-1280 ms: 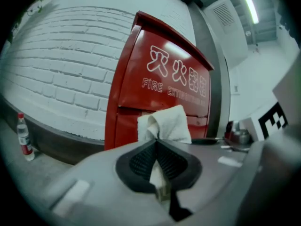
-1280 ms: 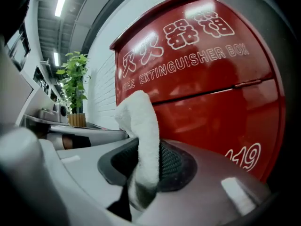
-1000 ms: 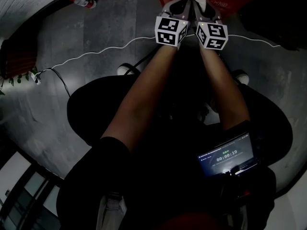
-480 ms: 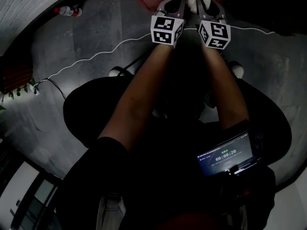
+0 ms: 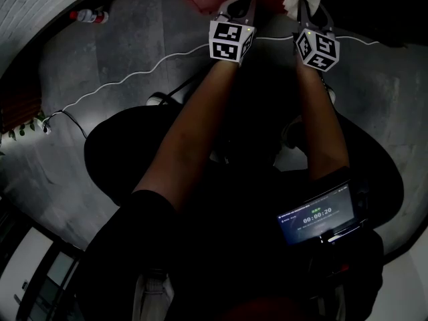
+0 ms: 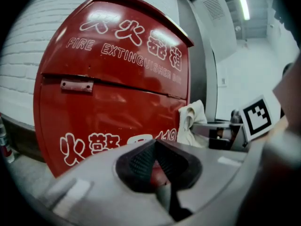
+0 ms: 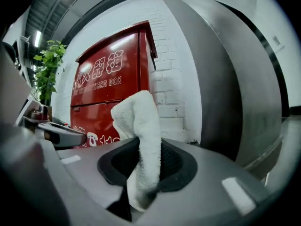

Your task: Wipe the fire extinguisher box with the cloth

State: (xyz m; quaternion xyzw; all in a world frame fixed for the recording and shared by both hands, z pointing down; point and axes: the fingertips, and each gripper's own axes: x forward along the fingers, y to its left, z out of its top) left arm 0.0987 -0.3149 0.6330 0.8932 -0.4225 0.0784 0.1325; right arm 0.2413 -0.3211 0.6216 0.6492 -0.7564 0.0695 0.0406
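Two grippers are held out ahead of the person, forearms stretched forward and roughly parallel, with a gap between them.

Right gripper (image 7: 143,171): jaws clamped on a folded white cloth (image 7: 140,126). A thick wad stands out past the tips, which I judge is there to give a soft face to press on the metal. It points toward the right edge of the red fire extinguisher box (image 7: 107,86), where it meets the brick wall (image 7: 170,91). Whether cloth and box are touching cannot be told from any view.

Left gripper (image 6: 157,163): jaws closed together, nothing held. It faces the box front squarely, near the lower lettering. It looks to be idle, perhaps kept close to steady the work.

Box stands on the floor against the wall, directly ahead. A white cable (image 5: 134,76) runs across the floor between the person and the box.
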